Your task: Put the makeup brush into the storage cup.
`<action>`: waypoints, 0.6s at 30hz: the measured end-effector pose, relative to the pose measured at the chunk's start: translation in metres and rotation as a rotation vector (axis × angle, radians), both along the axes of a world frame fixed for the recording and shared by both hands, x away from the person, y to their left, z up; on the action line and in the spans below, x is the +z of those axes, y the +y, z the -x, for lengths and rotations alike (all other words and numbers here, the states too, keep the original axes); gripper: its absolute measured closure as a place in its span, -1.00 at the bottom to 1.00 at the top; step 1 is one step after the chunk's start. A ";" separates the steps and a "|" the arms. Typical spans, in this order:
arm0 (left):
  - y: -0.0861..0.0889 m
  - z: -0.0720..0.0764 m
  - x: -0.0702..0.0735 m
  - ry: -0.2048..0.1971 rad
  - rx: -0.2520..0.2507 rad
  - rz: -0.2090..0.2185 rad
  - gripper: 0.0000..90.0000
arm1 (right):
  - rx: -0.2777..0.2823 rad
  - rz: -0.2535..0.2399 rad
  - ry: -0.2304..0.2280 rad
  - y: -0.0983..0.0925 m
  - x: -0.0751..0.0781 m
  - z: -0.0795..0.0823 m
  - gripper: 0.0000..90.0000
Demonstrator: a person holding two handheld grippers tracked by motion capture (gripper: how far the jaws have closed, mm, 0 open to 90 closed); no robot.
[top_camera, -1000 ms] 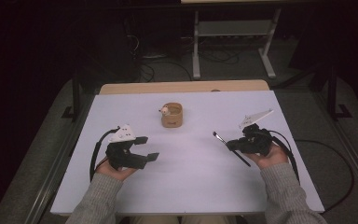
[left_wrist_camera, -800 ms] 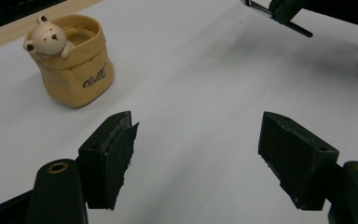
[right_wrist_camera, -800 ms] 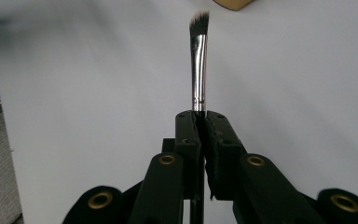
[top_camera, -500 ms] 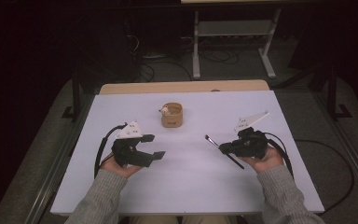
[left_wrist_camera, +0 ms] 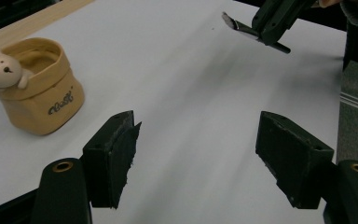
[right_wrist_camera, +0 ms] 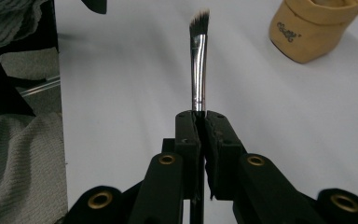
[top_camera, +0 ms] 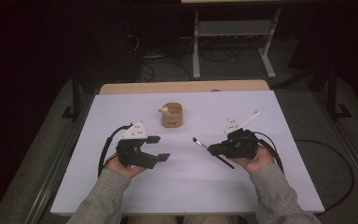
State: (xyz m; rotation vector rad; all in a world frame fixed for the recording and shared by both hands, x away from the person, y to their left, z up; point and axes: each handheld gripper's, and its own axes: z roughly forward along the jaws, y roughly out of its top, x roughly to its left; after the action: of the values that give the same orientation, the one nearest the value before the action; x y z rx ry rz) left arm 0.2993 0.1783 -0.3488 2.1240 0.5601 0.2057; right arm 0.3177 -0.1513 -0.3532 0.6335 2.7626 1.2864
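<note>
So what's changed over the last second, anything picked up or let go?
Nothing picked up or released. The right hand-held gripper, shut on the brush, has drifted toward the table's middle in the high view, carrying the brush along. The left hand-held gripper has barely shifted; its jaws are open with nothing between them. The tan pot hasn't moved.

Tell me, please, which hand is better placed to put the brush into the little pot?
Probably the right: the right gripper is already shut on the brush, bristles toward the pot. The left gripper is open, holding nothing.
</note>
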 end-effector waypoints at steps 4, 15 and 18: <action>-0.006 0.000 0.001 0.003 -0.029 0.001 -0.35 | 0.030 -0.002 -0.009 0.008 0.001 -0.001 0.85; -0.018 0.003 0.004 0.005 -0.082 -0.002 -0.27 | 0.128 -0.018 -0.044 0.033 0.000 0.006 0.85; -0.020 0.004 0.004 0.013 -0.097 0.001 -0.25 | 0.143 -0.018 -0.046 0.036 0.000 0.007 0.85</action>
State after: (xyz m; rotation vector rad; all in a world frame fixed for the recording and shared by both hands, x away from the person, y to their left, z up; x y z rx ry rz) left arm 0.2957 0.1582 -0.3451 2.1470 0.4638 0.1370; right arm 0.3107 -0.1149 -0.3527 0.4075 2.8066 1.3344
